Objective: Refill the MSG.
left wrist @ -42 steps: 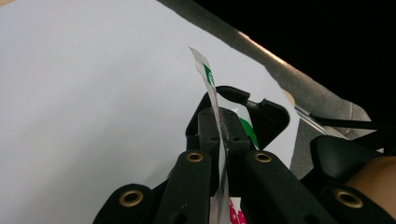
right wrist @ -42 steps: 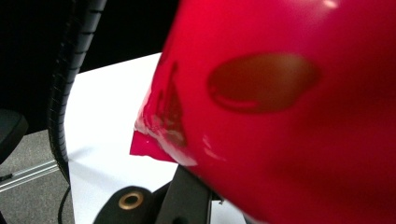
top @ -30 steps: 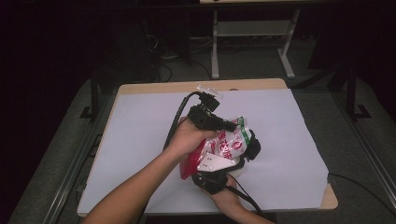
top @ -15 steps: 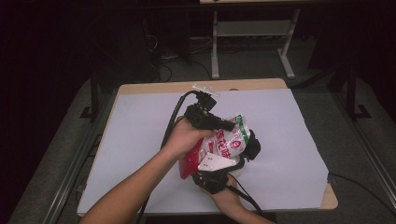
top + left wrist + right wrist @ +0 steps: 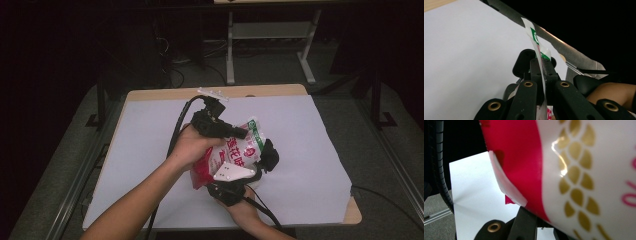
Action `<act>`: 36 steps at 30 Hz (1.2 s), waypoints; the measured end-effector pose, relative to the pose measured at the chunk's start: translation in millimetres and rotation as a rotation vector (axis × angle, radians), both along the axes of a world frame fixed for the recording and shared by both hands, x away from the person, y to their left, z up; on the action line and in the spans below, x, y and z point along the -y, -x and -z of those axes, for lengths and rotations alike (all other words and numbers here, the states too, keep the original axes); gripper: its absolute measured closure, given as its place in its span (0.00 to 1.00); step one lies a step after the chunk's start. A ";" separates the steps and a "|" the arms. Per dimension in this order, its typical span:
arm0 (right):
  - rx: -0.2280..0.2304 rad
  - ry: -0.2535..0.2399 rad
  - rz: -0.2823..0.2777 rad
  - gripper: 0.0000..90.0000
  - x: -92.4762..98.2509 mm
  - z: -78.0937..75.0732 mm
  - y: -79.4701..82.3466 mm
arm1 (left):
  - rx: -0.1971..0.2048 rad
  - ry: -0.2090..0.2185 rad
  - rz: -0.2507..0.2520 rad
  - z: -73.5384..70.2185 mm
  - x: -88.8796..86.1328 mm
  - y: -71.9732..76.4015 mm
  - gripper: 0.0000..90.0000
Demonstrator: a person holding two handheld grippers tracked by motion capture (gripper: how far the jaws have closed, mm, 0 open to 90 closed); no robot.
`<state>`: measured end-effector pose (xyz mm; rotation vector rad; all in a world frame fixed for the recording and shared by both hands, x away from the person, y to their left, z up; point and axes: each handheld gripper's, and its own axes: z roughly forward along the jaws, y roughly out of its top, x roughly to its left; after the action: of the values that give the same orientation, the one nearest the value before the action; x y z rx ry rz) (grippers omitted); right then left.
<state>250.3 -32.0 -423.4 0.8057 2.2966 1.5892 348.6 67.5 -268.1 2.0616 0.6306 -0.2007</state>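
- Here, in the left gripper view, the left gripper (image 5: 543, 75) has its fingers (image 5: 537, 75) clamped together on the thin top edge of a snack bag (image 5: 537, 45), which rises between them as a white strip with green print toward the upper middle of the frame.
- In the high view, that left gripper (image 5: 235, 132) sits just left of centre, pinching the bag's upper green-and-white end, with the person's left hand (image 5: 192, 147) wrapped around its body and a black cable arching up to the left behind it.
- In the right gripper view, the right gripper has its fingers (image 5: 525, 225) at the bottom middle of the frame, closed on the lower part of the bag (image 5: 574, 170), whose red band and white face with gold marks span the right and upper frame.
- In the high view, the right gripper (image 5: 240, 175) lies below the bag (image 5: 225, 157), at centre low, held by the right hand (image 5: 245, 210) coming in from the bottom edge.
- The bag is held between the two grippers, above the white sheet (image 5: 310, 165) that covers the tabletop (image 5: 270, 90); whether its lower end touches the sheet cannot be told.
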 end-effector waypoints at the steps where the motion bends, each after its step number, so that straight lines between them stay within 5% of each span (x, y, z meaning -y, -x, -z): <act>1: 0.000 0.000 0.000 1.00 0.0 0.0 0.0 | 0.000 0.000 0.000 0.0 0.0 0.0 1.00; 36: -0.004 -0.005 0.044 1.00 5.7 -1.6 -3.3 | 0.085 0.021 0.071 -22.2 -26.9 6.3 1.00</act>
<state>253.5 -37.7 -421.8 0.8561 2.2627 1.5759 342.2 94.4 -245.9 2.0620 0.5019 -0.1597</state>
